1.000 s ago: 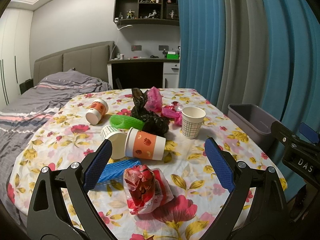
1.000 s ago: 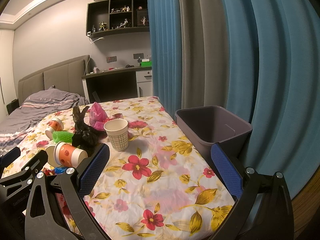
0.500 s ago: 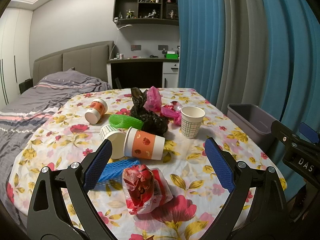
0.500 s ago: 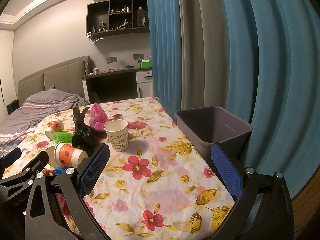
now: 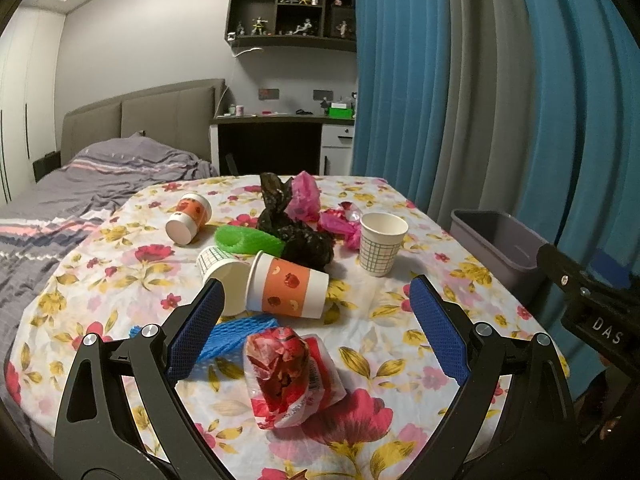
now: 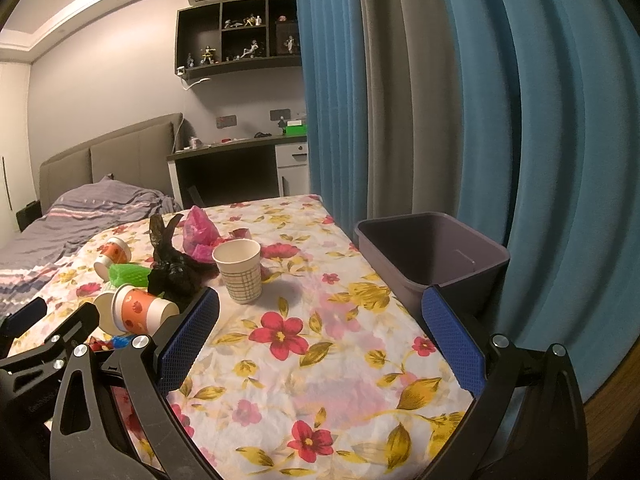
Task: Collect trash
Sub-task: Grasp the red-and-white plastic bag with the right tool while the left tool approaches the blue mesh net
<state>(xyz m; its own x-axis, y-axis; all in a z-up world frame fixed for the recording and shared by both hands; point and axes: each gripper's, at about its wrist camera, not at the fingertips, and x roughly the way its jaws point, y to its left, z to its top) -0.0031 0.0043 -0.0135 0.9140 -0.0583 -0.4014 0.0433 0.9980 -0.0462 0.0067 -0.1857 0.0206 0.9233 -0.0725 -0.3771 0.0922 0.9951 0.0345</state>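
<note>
The trash lies scattered across the floral tablecloth (image 5: 400, 344): nearest the left gripper (image 5: 316, 316) is a crumpled red wrapper (image 5: 288, 372), partly resting against a blue foam net (image 5: 236, 330), and just beyond them an orange-banded cup (image 5: 286, 290) lies on its side, touching a tipped checked cup (image 5: 220, 266). Behind those sit a green foam net (image 5: 248, 238), a black plastic bag (image 5: 296, 234), crumpled pink plastic (image 5: 306, 200), a second orange cup (image 5: 188, 218) on its side, and one checked cup standing upright (image 5: 382, 244). The grey bin (image 6: 432, 256) stands off the right edge of the table, apparently empty, so collection looks barely begun. Both claws are released: the left gripper's jaws stand wide apart above the wrapper, holding nothing, and the right gripper (image 6: 320, 336) hangs spread over bare cloth between the upright cup and the bin. The likeliest trouble is with the wrapper; it is slick, springy film, and a pinch too high may let it squirt out or drag the blue net along with it. The sideways cups could roll if a finger nudges them, and the pair in contact may move together. A careless sweep toward the bin might topple the upright cup. The bin sits below the table edge, so a release made too early may drop trash on the floor, and a finger pressing low could snag the loose cloth
</note>
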